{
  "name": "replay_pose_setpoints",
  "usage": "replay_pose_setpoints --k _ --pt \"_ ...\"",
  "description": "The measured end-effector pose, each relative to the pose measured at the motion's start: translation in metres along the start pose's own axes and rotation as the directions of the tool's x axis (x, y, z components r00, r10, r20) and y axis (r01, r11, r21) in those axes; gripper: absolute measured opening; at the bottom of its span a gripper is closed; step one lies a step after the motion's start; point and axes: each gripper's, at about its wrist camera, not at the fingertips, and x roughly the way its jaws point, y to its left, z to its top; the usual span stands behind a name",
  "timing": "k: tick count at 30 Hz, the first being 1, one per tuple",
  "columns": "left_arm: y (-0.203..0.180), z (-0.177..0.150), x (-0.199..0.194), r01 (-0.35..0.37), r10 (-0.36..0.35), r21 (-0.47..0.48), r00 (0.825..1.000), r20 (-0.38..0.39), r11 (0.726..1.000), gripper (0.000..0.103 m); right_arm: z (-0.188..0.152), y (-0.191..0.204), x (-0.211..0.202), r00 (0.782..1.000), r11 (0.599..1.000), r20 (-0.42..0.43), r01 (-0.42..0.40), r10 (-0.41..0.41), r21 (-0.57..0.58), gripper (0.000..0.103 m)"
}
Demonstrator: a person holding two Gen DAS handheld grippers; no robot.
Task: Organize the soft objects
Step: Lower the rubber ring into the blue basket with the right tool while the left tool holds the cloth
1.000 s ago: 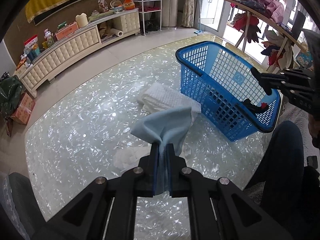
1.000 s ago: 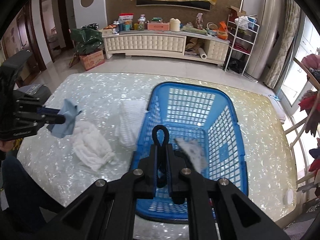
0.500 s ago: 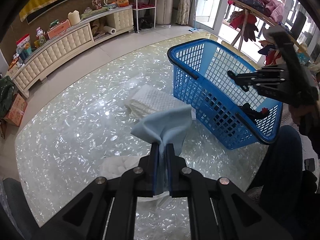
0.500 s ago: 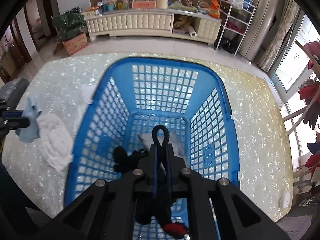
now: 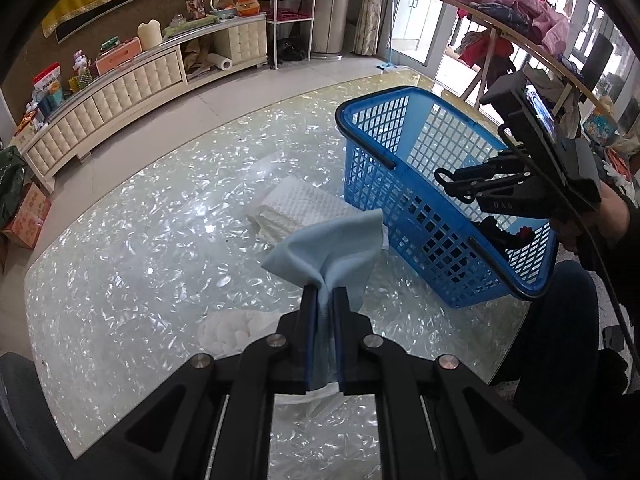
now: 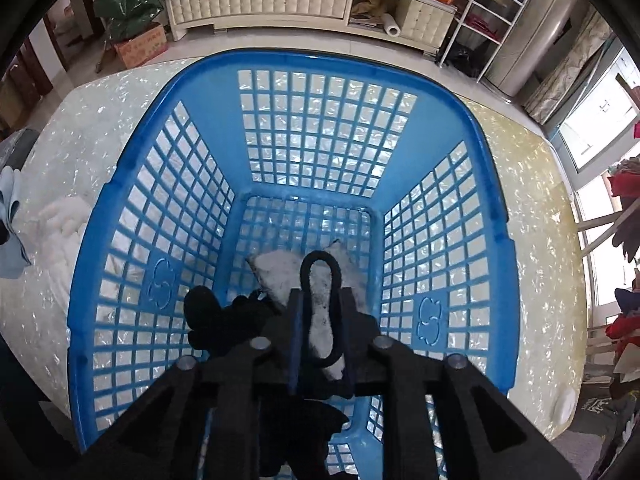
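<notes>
My left gripper [image 5: 323, 294] is shut on a light blue cloth [image 5: 326, 244] and holds it above the table, left of the blue basket [image 5: 384, 152]. My right gripper [image 6: 320, 296] hangs over the basket [image 6: 492, 208], its jaws slightly apart with a black elastic loop [image 6: 318, 272] between them; the grip is unclear. A black soft item [image 6: 224, 320] and a grey-white cloth [image 6: 280, 272] lie on the basket floor. The right gripper also shows in the left wrist view [image 5: 452, 180].
A folded white towel [image 5: 296, 208] lies left of the basket and a fluffy white cloth [image 5: 236, 328] lies near the left gripper. The pearly table [image 5: 140, 240] ends close to the basket's right side. A clothes rack [image 5: 520, 8] stands beyond.
My right gripper has moved forward over the basket and lowered into it, its jaws parting slightly. The black soft item now lies in the basket. The left gripper with the blue cloth shifted slightly.
</notes>
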Motion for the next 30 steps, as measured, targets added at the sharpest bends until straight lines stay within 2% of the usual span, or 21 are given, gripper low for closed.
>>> replay_pose_setpoints --k 1,2,3,4,5,6,7,10,15,21,30 --pt "0.0 -0.001 -0.001 0.0 0.0 0.0 1.0 0.002 1.0 0.007 0.0 -0.002 -0.001 1.0 1.0 0.001 -0.002 0.002 0.008 0.031" --pt "-0.001 -0.001 -0.002 0.0 0.0 0.0 1.0 0.005 1.0 0.007 0.002 -0.006 -0.001 1.0 1.0 0.003 -0.007 0.007 0.015 0.055" --pt "-0.002 -0.002 -0.003 -0.004 0.004 0.002 1.0 0.008 1.0 0.007 0.002 -0.007 -0.003 0.999 0.999 0.008 -0.04 0.04 0.02 0.068" --pt "-0.002 -0.002 -0.004 -0.013 0.013 0.003 1.0 0.01 1.0 0.007 0.001 -0.006 -0.004 0.999 0.998 0.01 -0.052 0.052 0.02 0.075" --pt "-0.002 -0.004 -0.004 -0.016 0.016 -0.003 1.0 0.012 1.0 0.007 0.001 -0.005 -0.006 0.999 0.999 0.015 -0.03 0.03 0.014 0.091" --pt "-0.001 -0.005 -0.005 -0.011 0.011 -0.008 1.0 0.014 1.0 0.007 0.0 -0.002 -0.01 0.999 1.0 0.03 0.014 -0.014 0.0 0.099" --pt "-0.001 -0.006 -0.007 -0.007 0.008 -0.012 1.0 0.018 1.0 0.007 -0.001 0.001 -0.017 0.997 0.999 0.054 0.052 -0.052 -0.013 0.099" --pt "-0.003 -0.009 -0.013 0.001 0.0 -0.018 0.999 0.033 1.0 0.007 -0.005 0.004 -0.033 0.996 1.0 0.086 0.024 -0.023 -0.002 0.103" --pt "-0.009 -0.009 -0.023 0.007 -0.007 -0.005 0.998 0.057 1.0 0.007 -0.02 0.006 -0.067 0.981 0.999 0.186 0.046 -0.048 0.016 0.103" --pt "-0.021 -0.002 -0.026 0.029 -0.03 0.017 0.997 0.071 0.999 0.007 -0.05 0.002 -0.101 0.947 0.998 0.319 0.008 -0.029 0.068 0.103" --pt "-0.045 0.012 -0.017 0.063 -0.067 0.061 0.996 0.066 0.996 0.007 -0.072 0.001 -0.103 0.952 0.993 0.303 0.006 -0.041 0.116 0.103"
